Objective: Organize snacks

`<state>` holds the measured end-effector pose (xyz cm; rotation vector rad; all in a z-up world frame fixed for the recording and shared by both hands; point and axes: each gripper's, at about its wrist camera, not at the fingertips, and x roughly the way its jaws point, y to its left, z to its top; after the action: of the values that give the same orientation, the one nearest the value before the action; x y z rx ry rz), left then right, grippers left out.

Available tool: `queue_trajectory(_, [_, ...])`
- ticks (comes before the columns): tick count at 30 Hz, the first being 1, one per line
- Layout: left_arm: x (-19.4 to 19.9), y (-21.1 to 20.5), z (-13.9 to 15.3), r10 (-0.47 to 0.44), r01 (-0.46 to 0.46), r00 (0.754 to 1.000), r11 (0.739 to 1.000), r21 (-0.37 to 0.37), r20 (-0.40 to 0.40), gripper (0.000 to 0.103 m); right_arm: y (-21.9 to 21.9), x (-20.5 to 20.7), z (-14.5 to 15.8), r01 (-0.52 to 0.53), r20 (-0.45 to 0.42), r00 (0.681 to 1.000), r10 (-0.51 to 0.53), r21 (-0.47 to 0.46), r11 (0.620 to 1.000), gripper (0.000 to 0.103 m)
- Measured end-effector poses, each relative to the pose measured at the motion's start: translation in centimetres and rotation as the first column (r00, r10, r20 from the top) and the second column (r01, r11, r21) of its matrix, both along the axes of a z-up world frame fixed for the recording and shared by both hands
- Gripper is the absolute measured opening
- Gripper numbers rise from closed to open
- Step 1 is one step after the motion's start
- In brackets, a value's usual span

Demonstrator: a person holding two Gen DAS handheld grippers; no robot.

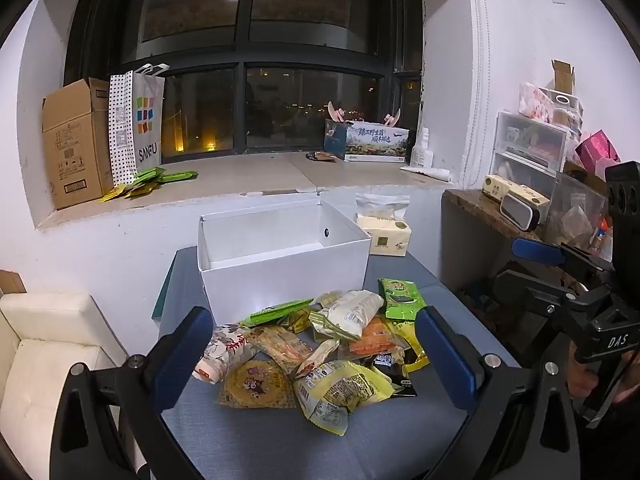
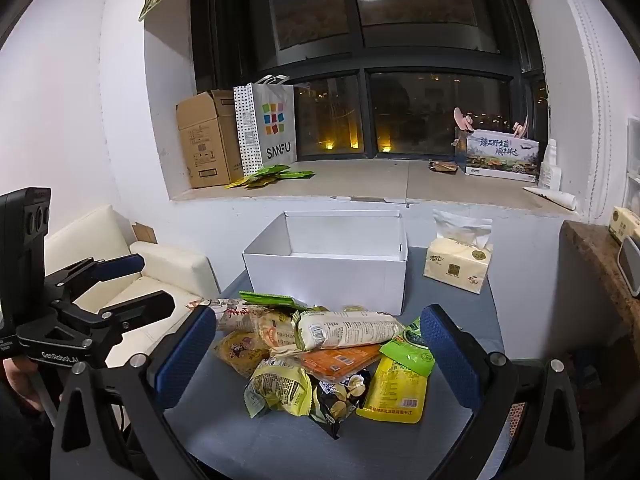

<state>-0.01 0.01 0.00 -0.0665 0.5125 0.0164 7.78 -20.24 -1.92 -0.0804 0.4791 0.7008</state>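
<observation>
On the window sill [image 2: 360, 184]: a cardboard box [image 2: 204, 140] at the left, touching a dotted shopping bag [image 2: 266, 128] (marked SANFU), with a printed carton [image 2: 502, 156] and a white bottle [image 2: 551, 164] far right. Beside the tabletop [image 2: 452, 300], a tissue pack [image 2: 458, 264]. At left, a cream sofa [image 2: 160, 268]. At right, clear drawers [image 1: 528, 152].

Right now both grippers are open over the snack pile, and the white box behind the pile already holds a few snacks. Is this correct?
Not quite. The white box has no snacks in it; the right wrist view shows a bare interior. Otherwise correct: left gripper and right gripper are open over the snack pile.
</observation>
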Motion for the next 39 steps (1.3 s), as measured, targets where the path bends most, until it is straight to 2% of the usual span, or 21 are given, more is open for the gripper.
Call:
queue_trajectory(31, [-0.19,-0.03,0.42,-0.008,0.008,1.000,1.000,-0.011,0.006,0.103,-0.01,-0.05,-0.17,0.004,-0.005,1.000,-0.004,-0.003,1.000,0.103])
queue_trajectory(39, [-0.40,0.05,0.46,-0.011,0.012,1.000,0.996,-0.087,0.005,0.103,0.03,-0.06,-0.16,0.003,-0.006,1.000,-0.003,-0.003,1.000,0.103])
